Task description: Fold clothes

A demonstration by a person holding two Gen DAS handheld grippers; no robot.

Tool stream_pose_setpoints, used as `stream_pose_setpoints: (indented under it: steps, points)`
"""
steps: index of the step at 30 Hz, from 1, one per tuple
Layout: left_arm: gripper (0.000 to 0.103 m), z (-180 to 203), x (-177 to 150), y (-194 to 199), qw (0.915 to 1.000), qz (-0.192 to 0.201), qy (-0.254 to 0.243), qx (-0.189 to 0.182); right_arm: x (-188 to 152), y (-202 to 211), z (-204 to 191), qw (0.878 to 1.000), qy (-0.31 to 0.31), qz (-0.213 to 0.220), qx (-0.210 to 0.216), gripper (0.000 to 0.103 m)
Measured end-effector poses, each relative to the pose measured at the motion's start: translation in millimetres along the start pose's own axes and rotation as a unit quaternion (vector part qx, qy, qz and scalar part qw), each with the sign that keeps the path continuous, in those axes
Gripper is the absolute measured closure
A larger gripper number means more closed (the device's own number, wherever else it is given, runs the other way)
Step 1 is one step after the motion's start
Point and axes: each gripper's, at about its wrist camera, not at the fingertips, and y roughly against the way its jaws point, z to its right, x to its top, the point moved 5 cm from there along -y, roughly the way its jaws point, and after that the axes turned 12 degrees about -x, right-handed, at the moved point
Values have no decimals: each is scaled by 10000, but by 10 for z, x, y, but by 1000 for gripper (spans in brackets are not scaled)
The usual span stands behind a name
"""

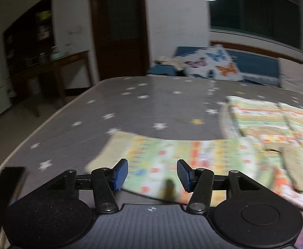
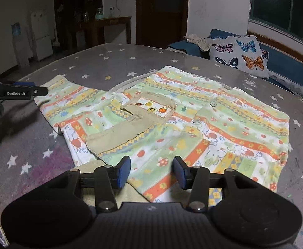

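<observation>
A child's colourful patterned shirt [image 2: 193,124] with a beige collar [image 2: 130,130] lies spread on the grey star-print table [image 2: 110,66]. My right gripper [image 2: 151,171] is open and empty, just above the shirt's near edge. My left gripper [image 1: 152,175] is open and empty, hovering over the shirt's sleeve [image 1: 172,157]; the left wrist view is blurred. The left gripper also shows in the right wrist view [image 2: 30,87] at the sleeve end on the left.
A butterfly cushion [image 2: 240,54] sits on a blue sofa [image 2: 286,66] behind the table. A dark wooden side table [image 2: 110,27] and a door stand at the back. The table's curved edge [image 1: 37,132] runs on the left.
</observation>
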Motion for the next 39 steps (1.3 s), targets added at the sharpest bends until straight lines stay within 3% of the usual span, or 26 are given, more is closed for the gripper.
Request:
stream_pose_setpoints:
  steps: [6,12,14,16,17,21,26,33,39]
  points:
    - [46,-287,-19,-107,9989,-95,73,460,25,43,8,9999,-76,64,16,56]
    - [47,-443,-54,-189,9984,-243,283,425,38,75,9,9999,-128,111,21,56]
    - [59,-469,-46,-185,9985,-251,371,305,35,95,27,9998,-181,130,5,56]
    - [86,-477,-26,-171,9985,-262,430,196,32,115,46,9996,-233,149,-11,56]
    - [91,-481,-15,-163,9985,-269,459,143,30,125,55,9995,-259,158,-19,56]
    - [94,-289,179,-16,9956,-6,753,-558,-7,187,140,9989,-429,180,-70,56]
    - [95,348,522,233,9845,410,453,-1643,-74,255,309,9969,-739,201,-202,56]
    - [95,1481,821,443,9479,620,-61,-3124,-225,384,626,9912,-1219,259,-456,56]
    - [95,2230,711,416,9180,343,-467,-3923,-349,495,897,9840,-1623,321,-662,56]
